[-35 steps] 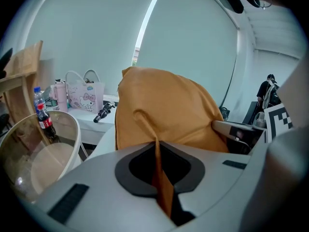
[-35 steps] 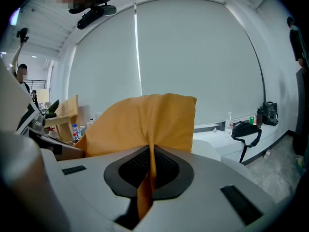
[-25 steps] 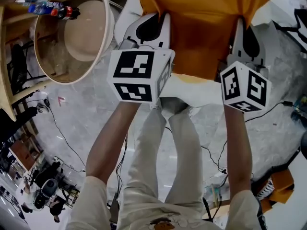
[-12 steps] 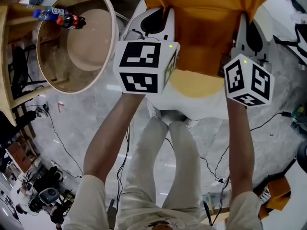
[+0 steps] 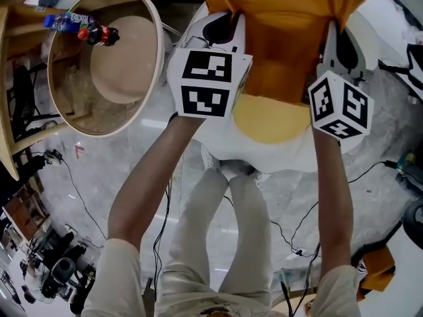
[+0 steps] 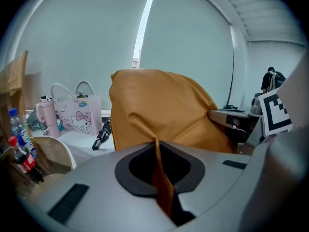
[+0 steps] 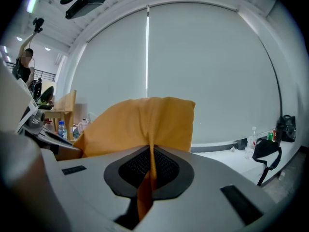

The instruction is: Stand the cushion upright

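Cushion first: a big mustard-orange fabric cushion (image 5: 291, 38) hangs in the air ahead of the person, held by its near edge. Left of it sits a round, bowl-shaped piece of pale wooden furniture (image 5: 153, 51). The left gripper (image 6: 158, 151) is clamped on a pinch of the cushion's fabric, and the right gripper (image 7: 149, 156) likewise. Two small plastic bottles (image 5: 82, 28) sit by the wooden rim.

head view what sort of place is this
Probably an indoor workroom or lab rather than a home: a polished grey floor with loose cables trailing across it, drink bottles left out, and a big window covered by roller blinds.
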